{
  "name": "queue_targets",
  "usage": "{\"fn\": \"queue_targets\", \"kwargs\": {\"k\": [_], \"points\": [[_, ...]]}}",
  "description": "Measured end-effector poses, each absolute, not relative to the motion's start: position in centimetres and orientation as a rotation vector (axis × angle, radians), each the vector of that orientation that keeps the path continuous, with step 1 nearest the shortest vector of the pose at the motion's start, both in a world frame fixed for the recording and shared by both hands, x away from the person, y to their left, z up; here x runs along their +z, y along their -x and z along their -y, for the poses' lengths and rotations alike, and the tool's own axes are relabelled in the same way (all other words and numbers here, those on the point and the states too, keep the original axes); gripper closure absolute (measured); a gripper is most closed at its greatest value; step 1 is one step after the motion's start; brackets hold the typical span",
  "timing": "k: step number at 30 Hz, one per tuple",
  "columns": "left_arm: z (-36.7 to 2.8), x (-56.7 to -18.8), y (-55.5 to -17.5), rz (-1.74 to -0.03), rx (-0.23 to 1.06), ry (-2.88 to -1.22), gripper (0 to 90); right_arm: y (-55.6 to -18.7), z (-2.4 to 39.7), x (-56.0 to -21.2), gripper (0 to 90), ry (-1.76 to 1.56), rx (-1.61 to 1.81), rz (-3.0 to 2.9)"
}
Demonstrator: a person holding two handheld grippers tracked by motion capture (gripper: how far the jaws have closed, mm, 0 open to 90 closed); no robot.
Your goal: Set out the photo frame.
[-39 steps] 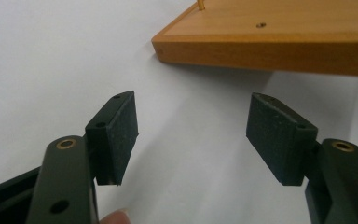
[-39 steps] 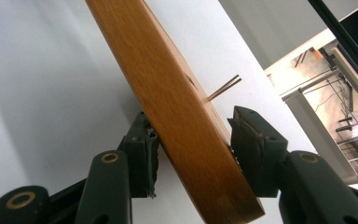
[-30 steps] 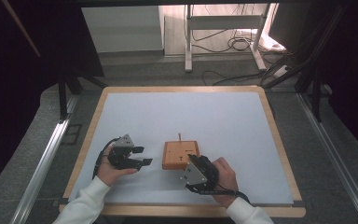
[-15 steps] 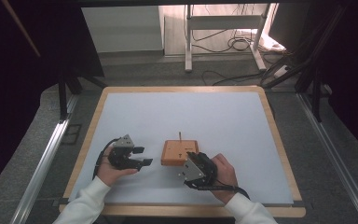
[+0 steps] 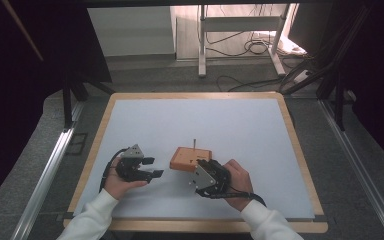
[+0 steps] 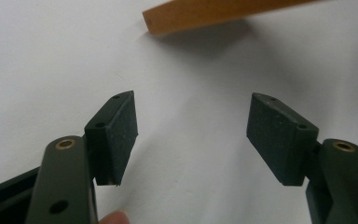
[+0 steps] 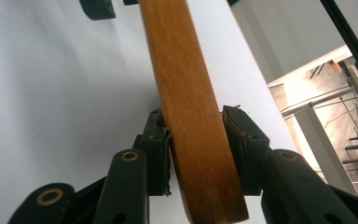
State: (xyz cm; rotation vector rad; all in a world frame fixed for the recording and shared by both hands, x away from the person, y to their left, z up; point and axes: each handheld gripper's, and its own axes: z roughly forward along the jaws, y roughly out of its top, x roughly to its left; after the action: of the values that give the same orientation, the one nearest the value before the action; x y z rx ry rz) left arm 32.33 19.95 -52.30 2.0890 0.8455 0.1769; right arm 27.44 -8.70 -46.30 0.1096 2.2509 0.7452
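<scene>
White table (image 5: 260, 130), gripper-clamped wooden block (image 7: 186, 116)

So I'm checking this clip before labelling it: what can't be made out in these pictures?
- Wooden block, high view: its near end is covered by the right gripper; the thin peg on top is too small to identify.
- Same block, right gripper view: cut off by the top edge, and its clamped faces are hidden behind the pads.
- Same block, left gripper view: cut off by the top edge beyond the open left gripper.
</scene>
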Motion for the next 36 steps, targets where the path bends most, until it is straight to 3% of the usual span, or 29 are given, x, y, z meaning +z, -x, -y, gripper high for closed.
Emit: {"fn": "queue_targets", "kwargs": {"k": [15,36], "points": [[-20.1,-52.3,-32.3,-0.843,0.177,-2.086,33.0,-29.1,8.1,-44.2,69.2,-0.082,0.839,-2.263],[-20.0,-52.3,-32.3,-0.838,0.182,-2.089,33.0,-26.7,8.5,-41.9,68.9,-0.042,1.028,-2.289]]}}
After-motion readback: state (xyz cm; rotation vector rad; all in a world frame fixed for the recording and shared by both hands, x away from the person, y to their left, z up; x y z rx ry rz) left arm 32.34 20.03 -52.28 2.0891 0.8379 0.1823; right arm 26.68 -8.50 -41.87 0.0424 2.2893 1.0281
